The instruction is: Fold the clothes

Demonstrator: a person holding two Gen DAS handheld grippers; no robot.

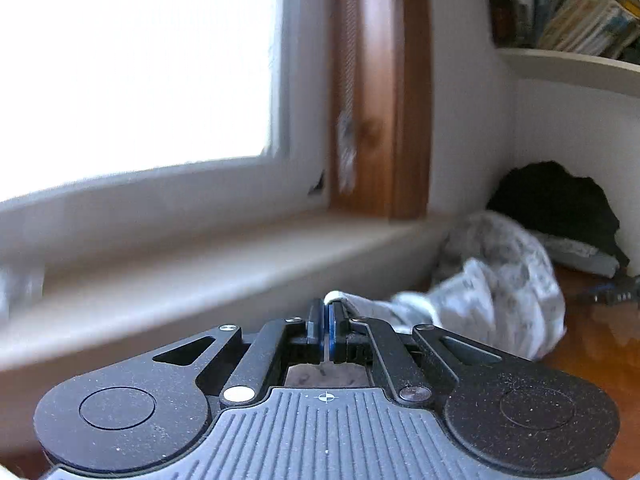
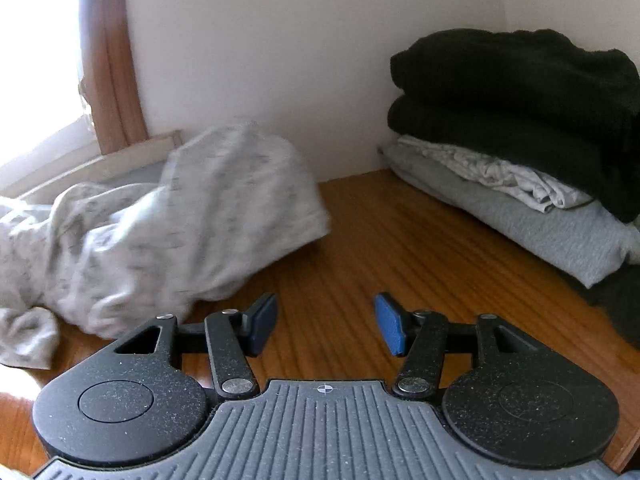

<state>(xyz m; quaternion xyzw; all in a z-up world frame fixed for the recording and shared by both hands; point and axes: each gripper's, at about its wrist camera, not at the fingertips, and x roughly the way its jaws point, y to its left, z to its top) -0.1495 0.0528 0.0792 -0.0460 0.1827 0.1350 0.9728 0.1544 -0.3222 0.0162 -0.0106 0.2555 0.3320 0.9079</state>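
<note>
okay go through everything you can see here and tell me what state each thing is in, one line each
Left gripper: shut on an edge of the patterned garment.
Right gripper: open, nothing between the fingers, over the bare table.
Patterned garment: unfolded, crumpled, blurred, one edge lifted.
Black garment: folded, top of the stack.
White garment: folded loosely, mid-stack.
Grey garment: folded, bottom of the stack.

So the crumpled pale speckled garment [image 2: 168, 220] sits on the wooden tabletop [image 2: 384, 248] over to the left, below the window sill [image 1: 200, 256]. Stack of folded clothes [image 2: 516, 140] is back right in the wall corner, well apart from it, with a bookshelf [image 1: 572, 64] above.
</note>
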